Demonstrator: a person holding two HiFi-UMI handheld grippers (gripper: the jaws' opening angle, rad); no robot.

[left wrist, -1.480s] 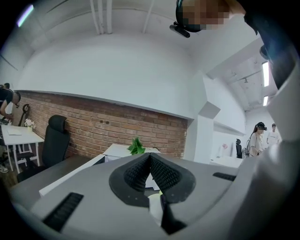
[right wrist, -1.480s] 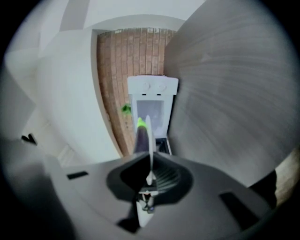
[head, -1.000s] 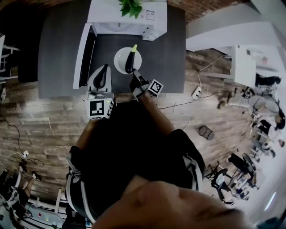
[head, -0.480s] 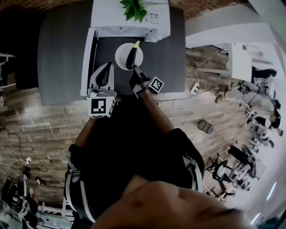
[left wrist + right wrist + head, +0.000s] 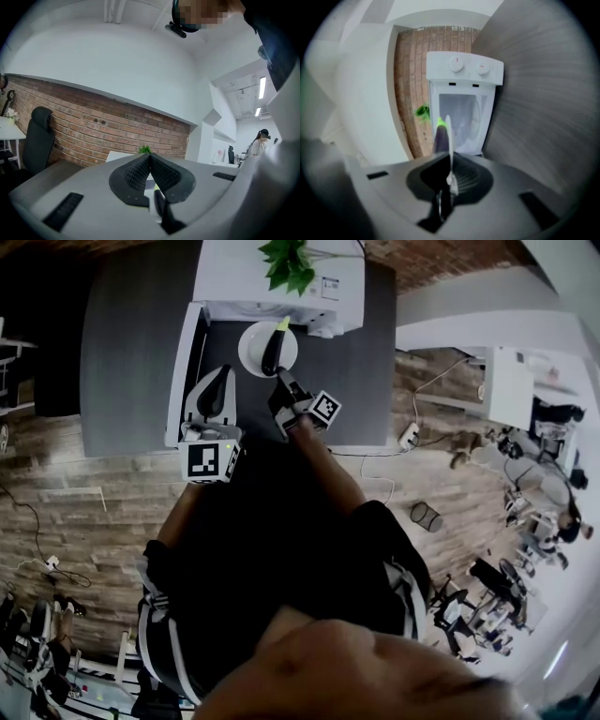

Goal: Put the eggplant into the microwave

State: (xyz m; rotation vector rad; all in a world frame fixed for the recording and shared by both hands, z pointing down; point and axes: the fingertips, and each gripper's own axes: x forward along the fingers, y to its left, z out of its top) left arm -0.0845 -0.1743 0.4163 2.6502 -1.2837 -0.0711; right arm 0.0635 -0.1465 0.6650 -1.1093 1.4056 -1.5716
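— At left of the head view?
— Left gripper point(image 5: 221, 379), jaws pressed together on nothing, beside the open door point(image 5: 186, 352).
— And toward centre?
— Right gripper point(image 5: 278, 379), clamped on the white plate point(image 5: 251, 343) at its rim; eggplant point(image 5: 272, 357) lying on it, just before the microwave point(image 5: 244, 277) at upper centre.

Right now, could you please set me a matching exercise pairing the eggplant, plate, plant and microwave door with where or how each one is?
Things:
1. eggplant
2. plate
3. plant
4. door

Places or states:
A. on top of the microwave
B. swung open
C. lying on the plate
D. rim clamped in the right gripper

Pairs: 1-C, 2-D, 3-A, 4-B.
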